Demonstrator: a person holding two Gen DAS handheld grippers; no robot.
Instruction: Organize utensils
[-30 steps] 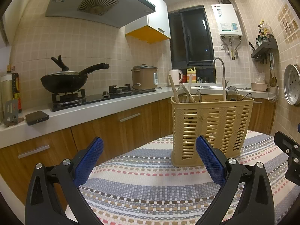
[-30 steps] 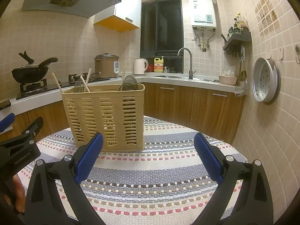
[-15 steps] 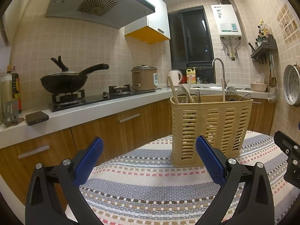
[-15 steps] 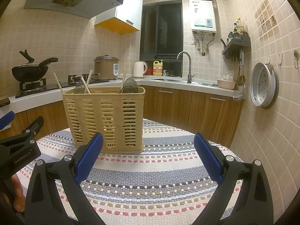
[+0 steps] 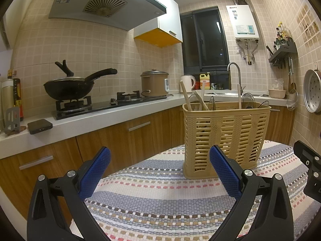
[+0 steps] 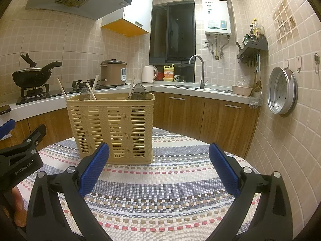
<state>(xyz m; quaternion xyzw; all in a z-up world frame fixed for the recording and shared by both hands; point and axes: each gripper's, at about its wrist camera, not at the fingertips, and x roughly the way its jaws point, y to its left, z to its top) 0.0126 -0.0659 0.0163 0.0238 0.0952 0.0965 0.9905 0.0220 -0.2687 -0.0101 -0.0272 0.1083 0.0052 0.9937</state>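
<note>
A tan slatted plastic utensil basket [image 5: 224, 138] [image 6: 112, 128] stands upright on a round table covered by a striped woven cloth [image 5: 160, 196] [image 6: 170, 190]. Wooden handles [image 5: 185, 96] [image 6: 62, 89] and dark translucent spoons [image 5: 248, 100] [image 6: 139, 90] stick up out of it. My left gripper [image 5: 160, 156] is open and empty, short of the basket, which lies ahead and to the right. My right gripper [image 6: 159, 153] is open and empty too, with the basket ahead and to its left. The left gripper's body [image 6: 20, 156] shows at the right wrist view's left edge.
A white counter [image 5: 90, 120] runs behind the table with a black wok [image 5: 68, 88] on a gas hob, a rice cooker [image 5: 154, 83], a kettle [image 6: 148, 74] and a sink with tap [image 6: 197, 70]. A phone [image 5: 39, 126] lies on the counter. A steel steamer tray [image 6: 282, 91] hangs on the right wall.
Both cameras have tilted up a little, so the basket sits slightly lower in each view. The right gripper has drawn back slightly. Both grippers stay open and empty.
</note>
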